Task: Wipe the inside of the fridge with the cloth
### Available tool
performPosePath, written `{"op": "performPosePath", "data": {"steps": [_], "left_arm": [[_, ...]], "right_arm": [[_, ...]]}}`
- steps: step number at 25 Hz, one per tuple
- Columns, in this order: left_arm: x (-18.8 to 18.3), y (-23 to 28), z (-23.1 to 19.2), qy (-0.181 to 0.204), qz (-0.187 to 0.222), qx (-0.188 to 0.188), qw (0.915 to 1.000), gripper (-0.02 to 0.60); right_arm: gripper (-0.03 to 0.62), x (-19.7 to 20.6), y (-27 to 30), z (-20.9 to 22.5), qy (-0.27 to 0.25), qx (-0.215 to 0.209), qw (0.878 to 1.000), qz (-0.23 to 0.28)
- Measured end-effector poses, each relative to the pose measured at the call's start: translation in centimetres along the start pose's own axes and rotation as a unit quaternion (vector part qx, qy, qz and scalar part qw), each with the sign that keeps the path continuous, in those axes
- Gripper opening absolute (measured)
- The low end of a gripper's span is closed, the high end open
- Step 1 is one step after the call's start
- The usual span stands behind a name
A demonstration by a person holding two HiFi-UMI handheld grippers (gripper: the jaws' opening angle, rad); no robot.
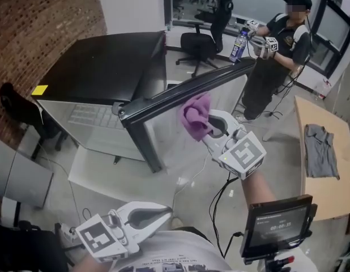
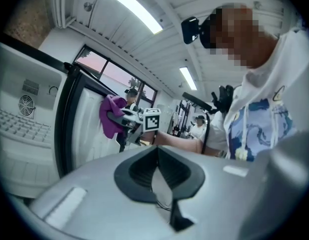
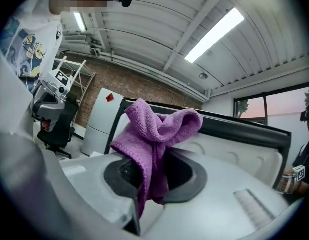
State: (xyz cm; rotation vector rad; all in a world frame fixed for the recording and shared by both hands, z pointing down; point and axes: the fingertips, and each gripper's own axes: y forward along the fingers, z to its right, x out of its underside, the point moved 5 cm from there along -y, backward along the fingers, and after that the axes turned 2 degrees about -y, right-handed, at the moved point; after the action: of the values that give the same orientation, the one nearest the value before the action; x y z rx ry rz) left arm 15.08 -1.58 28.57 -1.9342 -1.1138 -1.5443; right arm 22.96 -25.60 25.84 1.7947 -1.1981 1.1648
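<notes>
- Our right claw (image 1: 210, 124) pinches the purple cloth (image 1: 194, 115), a bunched wad leading, just beside the open fridge door (image 1: 180, 92).
- Our left claw (image 1: 155, 213), pressed together and empty, hangs low by our body, probably to stay clear of the fridge (image 1: 101, 67).

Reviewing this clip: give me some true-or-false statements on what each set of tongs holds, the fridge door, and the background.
1. The right tongs grip a purple cloth. True.
2. The left tongs hold a sponge. False: they are shut on nothing.
3. The fridge door is closed. False: it stands open.
4. A person in the background holds a bottle. True.
5. A grey garment lies on the wooden table at right. True.
</notes>
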Motion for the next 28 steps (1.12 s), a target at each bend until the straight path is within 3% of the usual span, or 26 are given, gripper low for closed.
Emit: {"op": "performPosePath", "data": {"steps": [10,19,23,28], "left_arm": [[-1.1,2.9,1.5,-0.002,0.004,0.019,0.9998,0.006],[-1.2,2.6,1.3,0.002,-0.006,0.027,0.9996,0.006],[-1.4,1.8,1.1,0.005,-0.008,0.031,0.9995,0.006],[-1.3,0.9,0.8,0.005,-0.012,0.040,0.9991,0.006]], "right_arm": [[0.078,4.8,-3.8,7.9,0.010,0.077,0.996,-0.031],[0.078,8.4,-6.5,12.8,0.075,0.159,0.982,-0.068],[0.078,7.4,-6.8,11.8,0.081,0.169,0.981,-0.049],[0.078,5.2,-5.5,6.2,0.063,0.122,0.990,-0.024]]}}
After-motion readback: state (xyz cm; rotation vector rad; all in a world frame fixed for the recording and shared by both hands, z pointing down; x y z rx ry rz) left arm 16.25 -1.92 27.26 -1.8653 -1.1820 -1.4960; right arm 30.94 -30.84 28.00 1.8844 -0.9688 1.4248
